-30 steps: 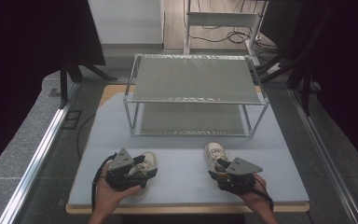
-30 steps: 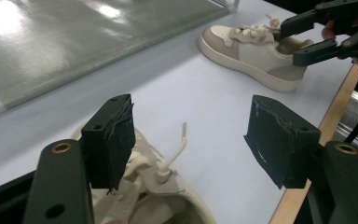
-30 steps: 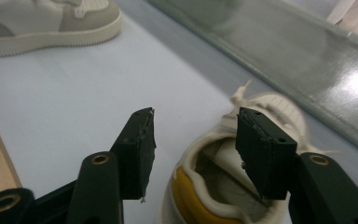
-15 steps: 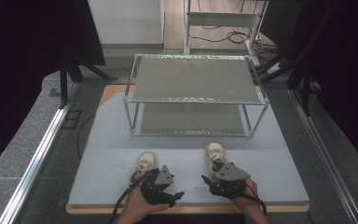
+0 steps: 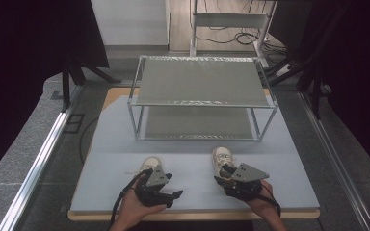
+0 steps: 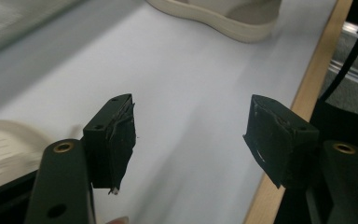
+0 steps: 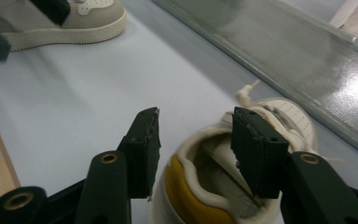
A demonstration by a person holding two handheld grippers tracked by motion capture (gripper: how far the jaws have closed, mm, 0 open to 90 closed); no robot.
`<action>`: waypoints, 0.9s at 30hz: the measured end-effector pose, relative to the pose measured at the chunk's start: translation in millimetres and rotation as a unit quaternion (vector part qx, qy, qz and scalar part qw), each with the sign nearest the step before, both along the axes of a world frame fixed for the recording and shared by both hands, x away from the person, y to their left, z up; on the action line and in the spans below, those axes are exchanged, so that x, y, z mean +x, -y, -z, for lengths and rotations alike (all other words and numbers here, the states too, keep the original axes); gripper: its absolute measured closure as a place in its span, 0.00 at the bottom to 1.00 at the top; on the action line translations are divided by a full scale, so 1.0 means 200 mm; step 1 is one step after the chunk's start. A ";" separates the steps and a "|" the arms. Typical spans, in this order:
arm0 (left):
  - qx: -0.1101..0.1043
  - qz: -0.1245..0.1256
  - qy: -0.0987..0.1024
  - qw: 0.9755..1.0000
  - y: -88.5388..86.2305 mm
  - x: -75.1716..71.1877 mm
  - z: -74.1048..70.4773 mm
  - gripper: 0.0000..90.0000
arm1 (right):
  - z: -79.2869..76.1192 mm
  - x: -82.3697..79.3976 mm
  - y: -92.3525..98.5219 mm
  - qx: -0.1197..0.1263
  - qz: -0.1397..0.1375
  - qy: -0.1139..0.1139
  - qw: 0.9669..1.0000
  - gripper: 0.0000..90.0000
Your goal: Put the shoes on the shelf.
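Tongs in my right hand (image 7: 196,154) straddle the right sneaker's (image 7: 279,116) heel collar, jaws just narrowing, not yet pinching. My left tongs (image 6: 191,140) gape wide over bare worktop (image 6: 182,79).

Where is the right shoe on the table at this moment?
In the high view, the right shoe lies on the table's near right part, before the metal rack, with the right hand-held gripper at its heel.
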State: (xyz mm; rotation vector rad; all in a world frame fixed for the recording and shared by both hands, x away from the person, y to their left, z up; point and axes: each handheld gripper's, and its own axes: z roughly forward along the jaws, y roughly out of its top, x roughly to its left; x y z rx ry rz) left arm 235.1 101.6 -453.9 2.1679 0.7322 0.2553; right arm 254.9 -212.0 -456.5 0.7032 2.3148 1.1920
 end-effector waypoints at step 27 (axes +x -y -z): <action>0.030 0.031 0.009 0.999 -0.37 -0.01 -0.16 0.39 | -0.05 0.15 0.06 -0.127 -0.149 -0.092 0.976 0.56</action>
